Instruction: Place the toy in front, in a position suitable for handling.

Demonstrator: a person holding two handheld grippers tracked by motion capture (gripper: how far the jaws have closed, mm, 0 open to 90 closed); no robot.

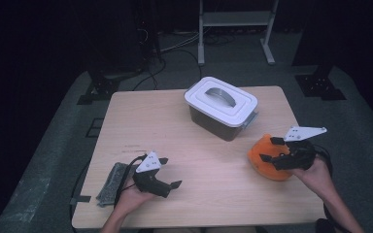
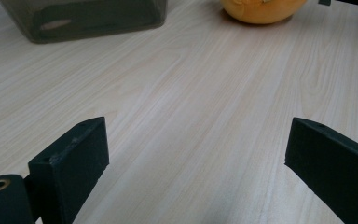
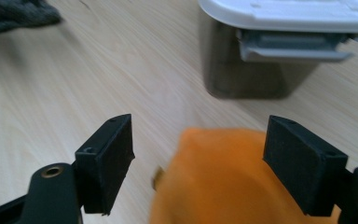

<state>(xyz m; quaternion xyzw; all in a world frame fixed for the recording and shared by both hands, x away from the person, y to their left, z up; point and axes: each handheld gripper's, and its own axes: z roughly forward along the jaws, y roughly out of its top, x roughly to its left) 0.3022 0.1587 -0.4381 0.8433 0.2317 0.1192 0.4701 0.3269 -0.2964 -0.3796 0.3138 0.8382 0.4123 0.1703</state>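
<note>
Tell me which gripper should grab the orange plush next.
Right. The right gripper is open with the orange plush between its jaws; the left gripper sits open across the table.

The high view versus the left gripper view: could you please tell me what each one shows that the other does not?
High view alone: the white lid with a grey handle, the grey cloth, and the right gripper, jaws open over the toy.

Left gripper view alone: the left gripper up close, jaws wide apart above bare wood.

Shared: the orange soft toy, the dark translucent box and the pale wooden table.
</note>
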